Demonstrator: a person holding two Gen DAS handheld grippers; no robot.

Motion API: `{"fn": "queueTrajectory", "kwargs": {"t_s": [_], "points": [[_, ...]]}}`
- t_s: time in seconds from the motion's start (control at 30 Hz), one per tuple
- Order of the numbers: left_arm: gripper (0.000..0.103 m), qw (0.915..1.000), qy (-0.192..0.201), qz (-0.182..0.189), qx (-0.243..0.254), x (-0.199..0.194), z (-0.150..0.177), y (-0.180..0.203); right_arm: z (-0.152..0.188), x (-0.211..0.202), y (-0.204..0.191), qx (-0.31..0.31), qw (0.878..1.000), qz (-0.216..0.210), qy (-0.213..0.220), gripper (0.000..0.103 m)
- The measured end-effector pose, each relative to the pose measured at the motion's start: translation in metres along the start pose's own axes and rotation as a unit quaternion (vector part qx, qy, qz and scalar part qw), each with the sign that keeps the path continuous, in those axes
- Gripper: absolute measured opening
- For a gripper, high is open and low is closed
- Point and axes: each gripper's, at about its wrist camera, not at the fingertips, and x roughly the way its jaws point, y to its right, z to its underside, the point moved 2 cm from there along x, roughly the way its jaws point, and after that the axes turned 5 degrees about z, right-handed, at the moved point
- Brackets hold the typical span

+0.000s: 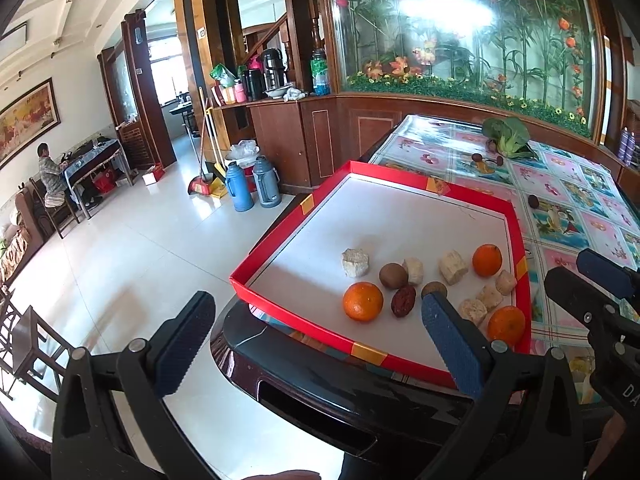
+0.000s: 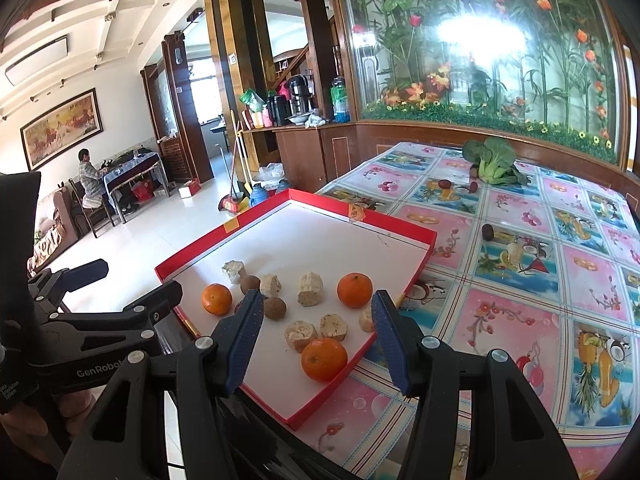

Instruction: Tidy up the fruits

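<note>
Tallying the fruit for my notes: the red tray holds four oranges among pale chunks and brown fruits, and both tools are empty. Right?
Not quite: the red tray holds three oranges, not four, as the right wrist view shows: one, another, a third. The rest stands: pale chunks, brown fruits, left tool and right tool empty.

Bench (image 2: 500,320) with floral cloth carries red tray (image 2: 416,268) near left, leafy greens (image 2: 494,160) far, dark fruit (image 2: 487,232) mid.

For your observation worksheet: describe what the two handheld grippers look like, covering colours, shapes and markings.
Both the left gripper and right gripper have black angular plastic frames with silver pivot rivets and long, flat blue fingers with ribbed pads. White "GenRobot" lettering marks the left gripper's side.
</note>
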Motion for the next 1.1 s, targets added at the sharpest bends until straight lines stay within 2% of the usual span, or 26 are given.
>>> {"fn": "queueTrajectory", "kwargs": {"t_s": [0.57, 0.87, 1.1], "points": [[0.103, 0.9997, -0.004, 0.025, -0.005, 0.0, 0.0, -0.009, -0.007, 0.002, -0.007, 0.007, 1.0, 0.015, 0.001, 0.056], [0.103, 0.9997, 0.008, 0.022, -0.006, -0.01, -0.001, -0.03, -0.015, 0.014, -0.022, 0.015, 1.0, 0.021, -0.006, 0.056], [0.103, 0.9994, -0.001, 0.036, 0.001, -0.001, -0.003, -0.042, -0.023, 0.027, -0.038, 0.0, 0.999, 0.035, -0.001, 0.056]]}}
